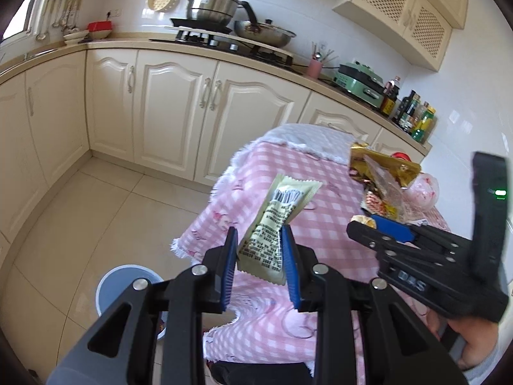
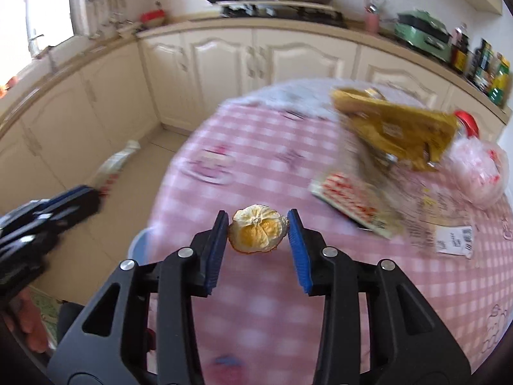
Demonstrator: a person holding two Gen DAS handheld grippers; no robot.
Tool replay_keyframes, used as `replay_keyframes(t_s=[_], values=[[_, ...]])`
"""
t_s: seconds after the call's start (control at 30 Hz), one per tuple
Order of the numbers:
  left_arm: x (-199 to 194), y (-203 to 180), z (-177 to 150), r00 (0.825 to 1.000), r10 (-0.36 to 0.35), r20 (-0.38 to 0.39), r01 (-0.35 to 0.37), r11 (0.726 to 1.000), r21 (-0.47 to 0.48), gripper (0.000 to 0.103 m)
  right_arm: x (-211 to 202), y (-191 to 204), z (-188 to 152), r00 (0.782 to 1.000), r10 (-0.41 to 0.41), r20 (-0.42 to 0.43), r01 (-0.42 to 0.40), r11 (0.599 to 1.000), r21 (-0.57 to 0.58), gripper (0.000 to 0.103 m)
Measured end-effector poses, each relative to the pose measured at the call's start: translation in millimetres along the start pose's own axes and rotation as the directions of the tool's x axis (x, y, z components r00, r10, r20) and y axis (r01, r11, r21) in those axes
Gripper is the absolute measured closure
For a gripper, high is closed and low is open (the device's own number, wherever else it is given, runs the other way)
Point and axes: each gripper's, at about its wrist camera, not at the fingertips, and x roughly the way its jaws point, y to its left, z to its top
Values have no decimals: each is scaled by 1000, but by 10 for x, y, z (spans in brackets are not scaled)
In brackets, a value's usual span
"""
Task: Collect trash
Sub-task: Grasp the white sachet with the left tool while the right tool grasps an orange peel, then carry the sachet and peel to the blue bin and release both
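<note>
My left gripper [image 1: 259, 240] is shut on a pale yellow snack wrapper [image 1: 275, 224] and holds it upright above the left edge of the pink checked table [image 1: 256, 330]. A blue trash bin [image 1: 118, 285] stands on the floor below left. My right gripper [image 2: 258, 224] is shut on an orange peel [image 2: 256, 232] above the table [image 2: 256, 304]; it also shows in the left wrist view [image 1: 365, 224]. The left gripper [image 2: 80, 199] with its wrapper shows blurred at left in the right wrist view. The bin's rim [image 2: 141, 243] peeks past the table edge.
On the table's right lie a gold foil bag [image 2: 394, 128], a red-and-white wrapper [image 2: 352, 202], a pink plastic bag [image 2: 477, 173] and a paper label [image 2: 455, 240]. Cream kitchen cabinets [image 1: 176, 106] and a counter with stove and pots [image 1: 224, 22] stand behind.
</note>
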Motion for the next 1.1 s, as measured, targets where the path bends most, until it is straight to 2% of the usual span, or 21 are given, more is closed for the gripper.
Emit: replay_keyframes(t_s=[0.17,0.33,0.5,0.73,0.87,1.0,1.1], values=[[-80,396,-69,998,64,-2,-64,997,-48,77,92,658,40,993,116,-1,-116,988,-98,66],[-57,1031,-264,985,159,-61,-167,976,-139,77,546,1234,-54,976,203,-82,-213,966,-146,66],[121,1571,-471,967,209,-148,-237,949,-208,76,1197,1655,-239,952,236,-196,-266,953,-145,66],[612,2076,-638,941,226,-251,-289,923,-253,76,1795,1857,-395,930,244,-274,-282,953,-111,66],[834,2246,-616,938,219,-270,-291,919,-266,73,2009,1851,-402,923,242,-300,-281,955,-92,65],[964,2309,-587,932,236,-275,-306,919,-248,52,2188,1835,-412,914,242,-324,-282,956,-79,65],[1002,2380,-634,926,244,-287,-319,913,-254,51,2320,1855,-439,908,243,-341,-284,956,-77,65]])
